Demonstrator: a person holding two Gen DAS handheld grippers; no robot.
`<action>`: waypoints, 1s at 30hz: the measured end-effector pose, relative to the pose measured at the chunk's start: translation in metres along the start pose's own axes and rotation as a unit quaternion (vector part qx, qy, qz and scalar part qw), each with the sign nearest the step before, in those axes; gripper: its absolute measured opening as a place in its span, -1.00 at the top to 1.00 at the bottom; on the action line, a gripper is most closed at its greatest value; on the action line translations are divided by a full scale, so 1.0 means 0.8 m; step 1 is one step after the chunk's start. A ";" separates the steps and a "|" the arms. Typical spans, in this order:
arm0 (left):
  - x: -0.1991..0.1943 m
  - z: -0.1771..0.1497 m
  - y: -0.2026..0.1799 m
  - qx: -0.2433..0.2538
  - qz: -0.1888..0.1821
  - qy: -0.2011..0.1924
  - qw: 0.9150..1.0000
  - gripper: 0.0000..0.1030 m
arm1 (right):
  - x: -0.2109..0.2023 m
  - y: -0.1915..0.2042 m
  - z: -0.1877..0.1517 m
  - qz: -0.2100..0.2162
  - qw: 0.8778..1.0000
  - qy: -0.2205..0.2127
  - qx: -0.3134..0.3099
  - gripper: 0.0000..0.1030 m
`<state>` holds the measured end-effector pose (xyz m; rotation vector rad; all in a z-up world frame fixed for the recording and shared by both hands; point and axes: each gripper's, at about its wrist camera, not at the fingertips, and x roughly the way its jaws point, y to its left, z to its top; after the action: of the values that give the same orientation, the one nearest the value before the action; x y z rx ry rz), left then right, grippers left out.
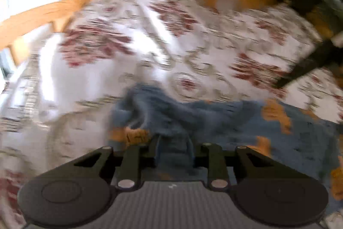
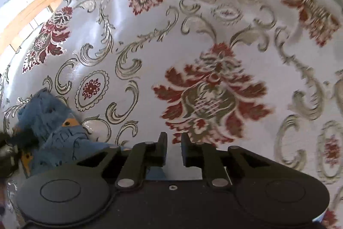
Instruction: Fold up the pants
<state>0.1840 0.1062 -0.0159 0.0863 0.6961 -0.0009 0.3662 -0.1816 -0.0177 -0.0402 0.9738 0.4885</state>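
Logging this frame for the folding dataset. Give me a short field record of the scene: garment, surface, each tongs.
garment: blue pants with orange patches, crumpled
surface: white bedspread with red floral pattern, wooden bed frame behind
left tongs: shut on pants fabric, which is bunched between the fingers
right tongs: open, empty, over bare bedspread
image quality: left wrist view motion-blurred
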 end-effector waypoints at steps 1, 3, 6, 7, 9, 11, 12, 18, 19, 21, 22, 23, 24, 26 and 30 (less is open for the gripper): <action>0.001 0.004 0.011 -0.006 0.014 -0.002 1.000 0.58 | -0.010 0.001 -0.004 0.002 1.000 -0.010 -0.002 0.68; 0.004 0.013 0.035 -0.039 0.010 -0.001 0.999 0.84 | -0.035 0.009 -0.020 0.008 0.999 -0.039 -0.007 0.39; 0.013 0.019 0.059 -0.080 0.001 0.008 0.997 0.93 | -0.068 0.030 -0.062 0.005 0.997 -0.074 -0.019 -0.06; 0.012 0.019 0.060 -0.082 0.001 0.006 0.997 0.93 | -0.075 0.039 -0.079 0.004 0.997 -0.076 -0.022 -0.19; 0.009 0.019 0.051 -0.058 0.023 -0.001 0.998 0.93 | -0.084 0.056 -0.118 -0.006 0.997 -0.064 -0.031 -0.47; 0.001 0.016 0.034 -0.021 0.058 -0.010 0.998 0.93 | -0.088 0.069 -0.154 -0.015 0.998 -0.050 -0.044 -0.67; -0.006 0.014 0.025 -0.010 0.069 -0.012 0.997 0.89 | -0.089 0.076 -0.178 -0.028 0.997 -0.043 -0.053 -0.73; -0.018 -0.013 -0.048 0.136 0.119 -0.047 0.982 -0.54 | -0.103 0.074 -0.302 -0.120 0.990 -0.063 -0.028 -0.95; -0.010 -0.018 -0.055 0.168 0.152 -0.035 0.973 -0.54 | -0.113 0.073 -0.312 -0.122 0.990 -0.070 -0.012 -0.99; 0.006 -0.026 -0.050 0.182 0.200 0.005 0.963 -0.54 | -0.130 0.066 -0.329 -0.128 0.988 -0.077 0.031 -0.98; 0.007 -0.024 -0.039 0.156 0.202 0.018 0.967 -0.54 | -0.140 0.060 -0.338 -0.120 0.987 -0.091 0.051 -0.98; -0.002 -0.019 -0.028 0.121 0.189 0.015 0.974 -0.54 | -0.152 0.055 -0.345 -0.116 0.985 -0.108 0.063 -0.98; -0.011 -0.013 -0.022 0.093 0.183 0.009 0.979 -0.55 | -0.165 0.051 -0.351 -0.126 0.981 -0.127 0.071 -0.98; -0.034 -0.003 -0.015 0.043 0.180 -0.023 0.982 -0.69 | -0.183 0.041 -0.358 -0.166 0.970 -0.161 0.080 -0.99; -0.057 -0.001 -0.032 0.016 0.133 -0.102 0.986 -0.99 | -0.184 0.008 -0.368 -0.201 0.958 -0.159 0.131 -0.99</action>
<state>0.1479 0.0795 0.0108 0.2060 0.4762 0.2324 0.0651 -0.3045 -0.0668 0.0773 0.6809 -0.0135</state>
